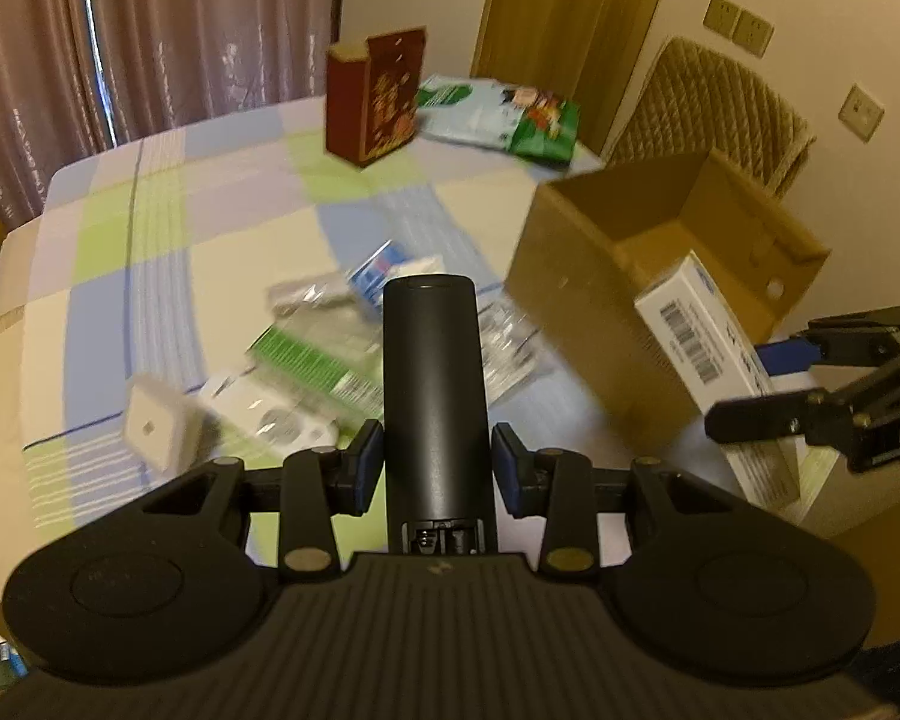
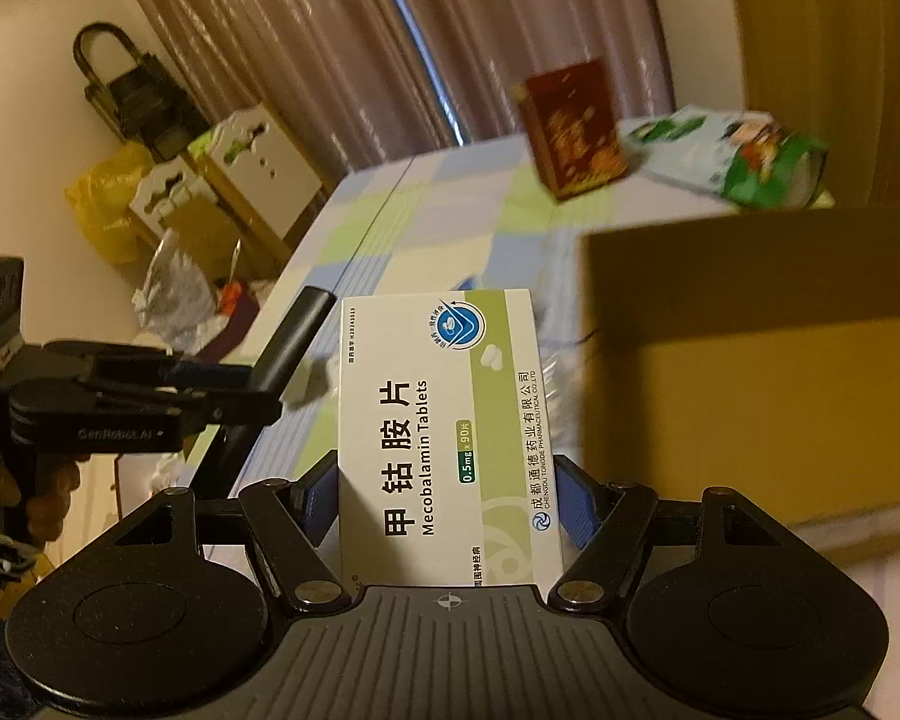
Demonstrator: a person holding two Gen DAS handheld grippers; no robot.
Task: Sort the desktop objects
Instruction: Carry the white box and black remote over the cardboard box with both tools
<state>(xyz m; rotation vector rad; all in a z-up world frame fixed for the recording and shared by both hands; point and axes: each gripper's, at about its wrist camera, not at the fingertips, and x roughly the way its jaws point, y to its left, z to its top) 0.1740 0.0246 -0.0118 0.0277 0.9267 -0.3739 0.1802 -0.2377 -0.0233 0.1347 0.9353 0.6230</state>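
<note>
- The left tongs [image 1: 437, 468] pinch a black remote [image 1: 432, 372] by its lower sides, held above the tabletop [image 1: 222, 192] just left of the cardboard box [image 1: 576, 276]; it looks stiff, smooth and likely slippery.
- The right tongs [image 2: 447, 501] pinch a tablet carton [image 2: 444, 420] across its narrow edges, just beside the cardboard box's open mouth.
- The carton looks light and crushable, so a gentle grip on the edges suits it.
- Loose packets [image 1: 318, 336] lie left of the cardboard box.

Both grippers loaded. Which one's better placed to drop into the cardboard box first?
Right, probably. The right gripper holds the tablet box beside the open cardboard box, whose opening fills its view. The left gripper holds the black remote farther out, over the table clutter.
</note>
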